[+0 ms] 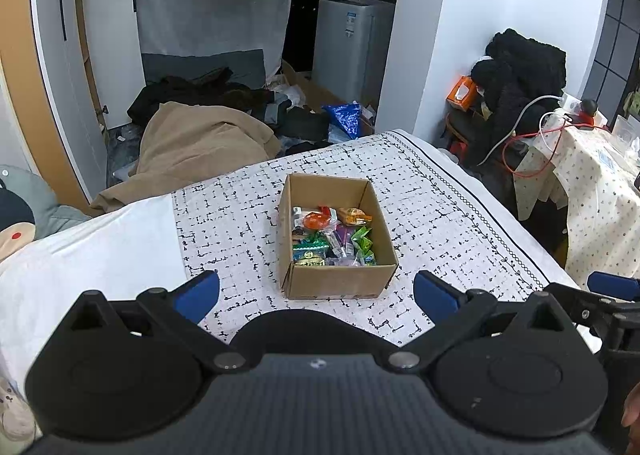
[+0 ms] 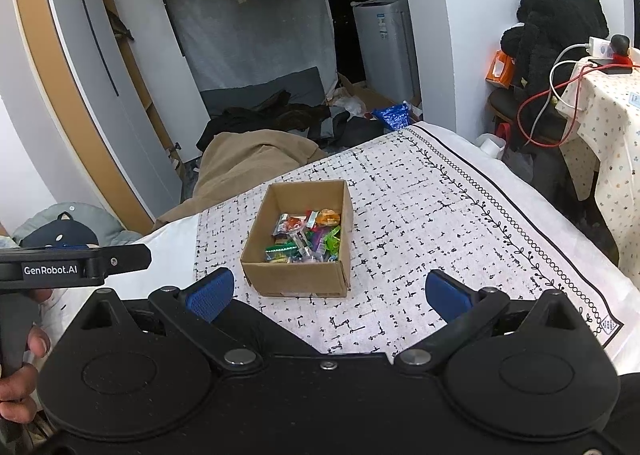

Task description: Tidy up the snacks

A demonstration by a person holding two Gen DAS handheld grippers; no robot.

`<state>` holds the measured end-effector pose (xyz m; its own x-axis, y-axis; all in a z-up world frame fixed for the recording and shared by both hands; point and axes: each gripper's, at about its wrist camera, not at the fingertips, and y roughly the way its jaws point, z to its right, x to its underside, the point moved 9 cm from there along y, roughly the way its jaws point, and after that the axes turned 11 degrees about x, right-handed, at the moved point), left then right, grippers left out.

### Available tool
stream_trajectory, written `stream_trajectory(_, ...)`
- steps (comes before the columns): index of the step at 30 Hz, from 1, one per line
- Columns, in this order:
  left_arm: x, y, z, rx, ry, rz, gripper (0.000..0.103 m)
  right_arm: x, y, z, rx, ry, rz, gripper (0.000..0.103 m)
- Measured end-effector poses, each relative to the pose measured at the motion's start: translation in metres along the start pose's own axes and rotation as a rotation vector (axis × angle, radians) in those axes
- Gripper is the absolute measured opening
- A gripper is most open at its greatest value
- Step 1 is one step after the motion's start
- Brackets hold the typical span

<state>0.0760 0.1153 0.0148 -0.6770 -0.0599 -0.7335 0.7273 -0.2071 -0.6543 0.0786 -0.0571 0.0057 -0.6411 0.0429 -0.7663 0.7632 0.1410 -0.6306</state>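
An open cardboard box [image 1: 340, 279] [image 2: 296, 279] stands on the patterned cloth [image 1: 440, 215] [image 2: 420, 215]. Inside it lie several wrapped snacks [image 1: 334, 235] [image 2: 308, 235] in orange, green, purple and clear wrappers. My left gripper [image 1: 316, 293] is open, its blue pads spread wide just short of the box's near wall, nothing between them. My right gripper [image 2: 328, 293] is open too, pulled back from the box and holding nothing. In the right wrist view the left tool's body [image 2: 76, 261] pokes in at the left edge, a hand [image 2: 20, 375] on its handle.
The cloth covers a bed, with plain white sheet [image 1: 100, 255] to the left. A tan blanket [image 1: 200, 147] and dark clothes lie beyond the far edge. At right stands a small table with a floral cloth [image 1: 600, 195], cables and a chair piled with black clothing [image 1: 520, 71].
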Motion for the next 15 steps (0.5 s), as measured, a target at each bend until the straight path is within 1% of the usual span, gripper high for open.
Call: stream_trajectory(15, 0.0, 0.011, -0.006, -0.013, -0.006, -0.005, 0.103, 0.012, 0.02, 0.009, 0.006, 0.025, -0.04, 0.103)
